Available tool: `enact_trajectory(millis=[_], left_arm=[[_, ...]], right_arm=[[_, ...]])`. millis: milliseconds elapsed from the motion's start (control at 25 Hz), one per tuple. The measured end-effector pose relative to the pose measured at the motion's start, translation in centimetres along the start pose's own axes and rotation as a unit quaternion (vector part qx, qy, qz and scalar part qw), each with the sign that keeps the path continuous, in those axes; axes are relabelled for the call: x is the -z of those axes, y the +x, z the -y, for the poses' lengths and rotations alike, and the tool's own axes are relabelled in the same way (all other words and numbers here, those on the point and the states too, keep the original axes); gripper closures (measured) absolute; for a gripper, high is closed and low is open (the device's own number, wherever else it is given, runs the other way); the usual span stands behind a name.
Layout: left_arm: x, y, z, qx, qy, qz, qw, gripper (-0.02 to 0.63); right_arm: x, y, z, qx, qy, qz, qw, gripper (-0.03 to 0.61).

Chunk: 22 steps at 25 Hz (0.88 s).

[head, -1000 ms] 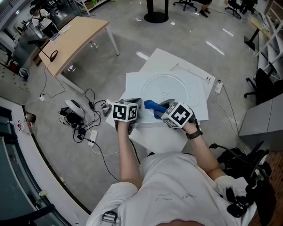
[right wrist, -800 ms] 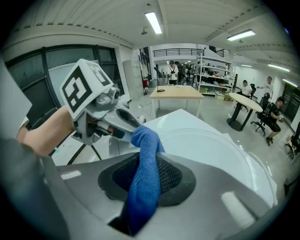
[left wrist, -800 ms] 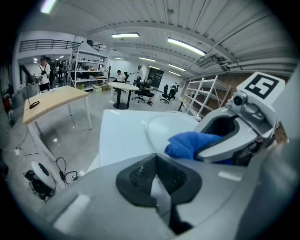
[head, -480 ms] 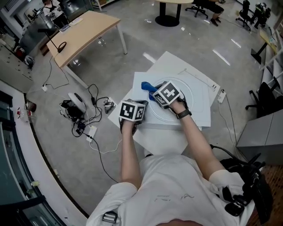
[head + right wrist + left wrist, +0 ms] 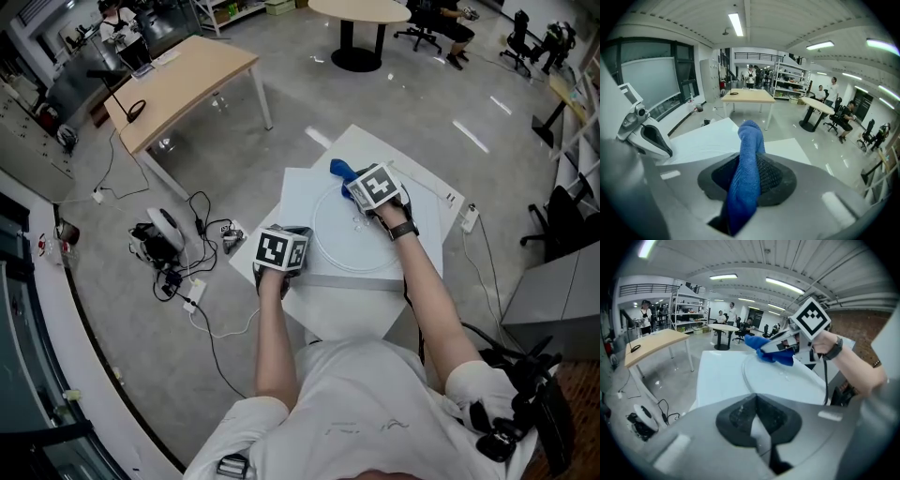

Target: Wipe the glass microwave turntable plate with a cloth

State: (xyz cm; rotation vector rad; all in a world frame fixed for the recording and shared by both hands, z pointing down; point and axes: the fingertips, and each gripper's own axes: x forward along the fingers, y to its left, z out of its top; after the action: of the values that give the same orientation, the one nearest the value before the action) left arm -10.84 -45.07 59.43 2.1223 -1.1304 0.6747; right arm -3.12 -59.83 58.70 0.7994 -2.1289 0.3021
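Clear round glass turntable plate (image 5: 349, 246): flat on white square board (image 5: 300, 202).
Right gripper (image 5: 356, 186): clamped on blue terry cloth (image 5: 339, 170), at the plate's far rim.
Unwiped direction: toward the person.
Left gripper (image 5: 281, 246): jaws together, at the board's near-left edge, off the plate.

The cloth (image 5: 744, 140) is blue, nubbly towelling, pinched between the black, rough-grained pads (image 5: 772, 177) of the right tongs (image 5: 749, 173), whose shell is matt grey plastic. The plate (image 5: 339, 253) is clear, glossy glass with small glints, lying on a smooth, matt white bench (image 5: 298, 192). The floor (image 5: 234, 141) is grey and polished, mirroring the lamps, and the table (image 5: 178, 80) at eleven o'clock has a pale wooden top.
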Motion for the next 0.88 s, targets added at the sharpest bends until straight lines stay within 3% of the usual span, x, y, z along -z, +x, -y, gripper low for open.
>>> enact_trajectory(millis=[200, 400, 560, 880], left_arm=[[0.0, -0.1, -0.2, -0.005, 0.006, 0.003, 1.0000, 0.614], [0.2, -0.2, -0.3, -0.012, 0.007, 0.002, 0.9999, 0.614], [0.4, -0.2, -0.1, -0.016, 0.014, 0.003, 0.9998, 0.614], [0.0, -1.0, -0.2, -0.036, 0.018, 0.006, 0.9992, 0.614]], right_arm=[[2.6, -2.4, 5.2, 0.050, 0.019, 0.001, 0.999, 0.480], [6.6, -5.5, 6.5, 0.057, 0.031, -0.015, 0.998, 0.479], [9.7, -8.2, 4.8, 0.041, 0.026, -0.014, 0.999, 0.479], [13.7, -12.1, -3.3, -0.009, -0.014, -0.013, 1.000, 0.479]])
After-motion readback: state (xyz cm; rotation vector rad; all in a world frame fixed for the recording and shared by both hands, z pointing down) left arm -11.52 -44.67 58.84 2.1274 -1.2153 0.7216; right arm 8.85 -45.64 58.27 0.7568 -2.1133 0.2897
